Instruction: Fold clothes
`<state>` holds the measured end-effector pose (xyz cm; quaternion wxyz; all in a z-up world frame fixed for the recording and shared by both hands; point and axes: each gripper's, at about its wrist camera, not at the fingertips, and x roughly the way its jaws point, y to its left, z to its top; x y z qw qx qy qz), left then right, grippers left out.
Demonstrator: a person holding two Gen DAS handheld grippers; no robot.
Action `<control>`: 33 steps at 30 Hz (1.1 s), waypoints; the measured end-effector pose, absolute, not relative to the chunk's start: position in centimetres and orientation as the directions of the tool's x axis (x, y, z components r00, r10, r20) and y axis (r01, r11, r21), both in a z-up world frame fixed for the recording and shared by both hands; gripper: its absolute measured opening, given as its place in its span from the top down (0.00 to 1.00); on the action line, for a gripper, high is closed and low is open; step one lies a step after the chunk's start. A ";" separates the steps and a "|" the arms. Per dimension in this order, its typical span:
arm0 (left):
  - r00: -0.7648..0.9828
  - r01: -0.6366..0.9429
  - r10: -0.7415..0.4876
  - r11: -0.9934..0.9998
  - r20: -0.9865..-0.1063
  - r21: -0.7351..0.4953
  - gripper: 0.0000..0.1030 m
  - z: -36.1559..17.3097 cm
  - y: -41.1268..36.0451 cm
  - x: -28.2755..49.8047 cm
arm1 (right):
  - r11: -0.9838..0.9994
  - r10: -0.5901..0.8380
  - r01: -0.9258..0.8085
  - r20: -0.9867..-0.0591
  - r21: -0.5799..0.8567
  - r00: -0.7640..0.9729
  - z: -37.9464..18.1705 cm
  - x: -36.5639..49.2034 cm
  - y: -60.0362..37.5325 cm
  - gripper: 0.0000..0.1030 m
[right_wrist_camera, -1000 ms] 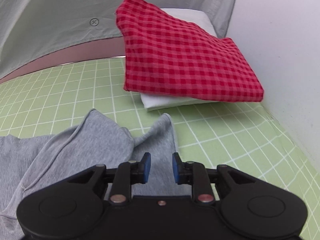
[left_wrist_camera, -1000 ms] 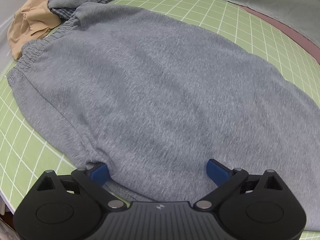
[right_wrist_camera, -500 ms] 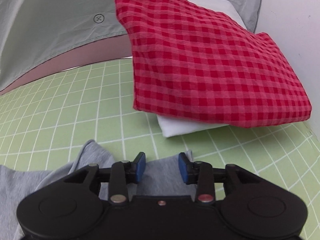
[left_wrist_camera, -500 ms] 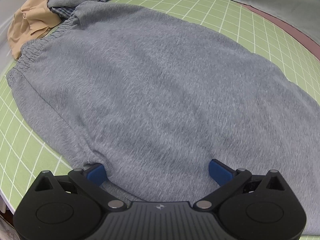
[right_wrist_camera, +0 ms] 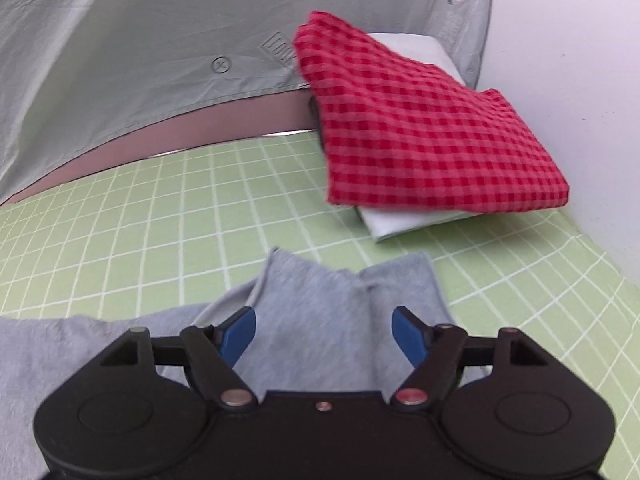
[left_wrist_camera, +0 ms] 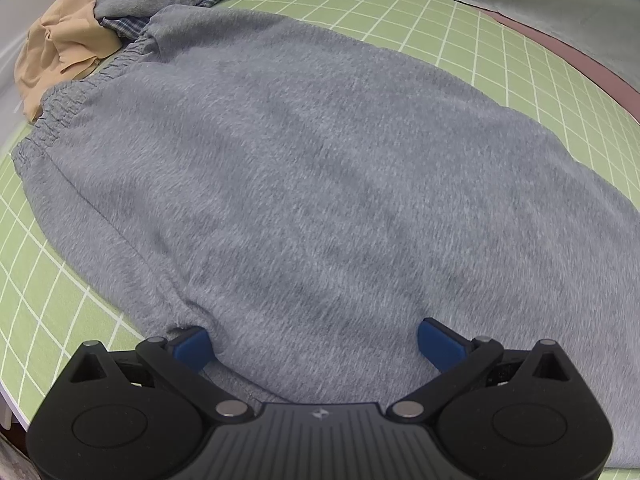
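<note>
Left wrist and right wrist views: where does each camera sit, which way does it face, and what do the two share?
Left wrist: behind the open left gripper, low over the grey pants, facing their waistband and a clothes pile; only the gripper shows.
Right wrist: behind the open right gripper, over the pants' leg ends, facing the red checked cloth on a white one; only the gripper shows.
Shared: the pants and green grid mat.

I see even, bright, shadowless light; fisheye bends the mat (left_wrist_camera: 460, 28) grid, corners go black, and the right view is motion-blurred.
</note>
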<state>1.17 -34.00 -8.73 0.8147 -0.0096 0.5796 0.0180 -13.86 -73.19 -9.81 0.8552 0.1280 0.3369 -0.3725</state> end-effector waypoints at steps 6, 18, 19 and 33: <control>0.334 -0.025 0.012 1.000 -0.942 0.004 0.00 -8.7 -34.1 1.2 | 0.762 -0.445 0.647 -0.703 0.028 0.555 -10.5 -12.1 -69.6 0.26; 0.352 -0.025 0.010 1.000 -0.936 0.002 0.00 -8.7 -34.0 0.9 | 0.832 -0.364 0.554 -0.718 0.035 0.592 -10.6 -13.3 -69.3 0.95; 0.352 -0.025 0.010 1.000 -0.936 0.001 0.00 -8.7 -34.0 0.9 | 0.833 -0.358 0.551 -0.715 0.046 0.601 -10.3 -13.7 -69.5 0.96; 0.352 -0.022 0.007 1.000 -0.936 0.000 0.00 -8.7 -34.0 1.0 | 0.538 -0.639 0.840 -0.682 -0.068 0.354 -7.7 -27.6 -79.6 0.98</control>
